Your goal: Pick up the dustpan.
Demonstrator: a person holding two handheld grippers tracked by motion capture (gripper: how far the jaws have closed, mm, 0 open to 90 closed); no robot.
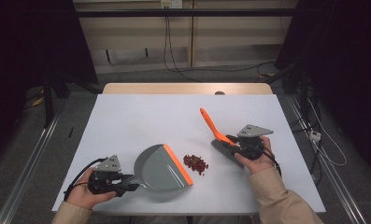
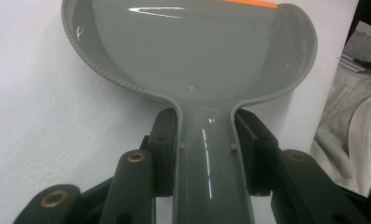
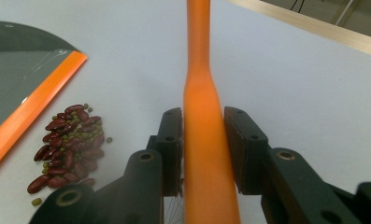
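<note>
Left tool [image 1: 130,183] clamps dustpan [image 1: 162,168] handle nr worktop [image 1: 127,116] front edge; right tool [image 1: 231,144] grips brush [image 1: 217,133]. Bean pile [image 1: 195,164] beside pan lip, unswept. Sweep-in still to do.

1. We can read no text, label, brand, number or sign in any of the views.
2. The grey dustpan [image 2: 192,51] carries only a small scratch-like mark on its inner wall at about 10 o'clock in the left gripper view (we cannot tell it as a letter).
3. The wall fitting [image 1: 170,3] at 12 o'clock in the high view is too small for us to read.
</note>
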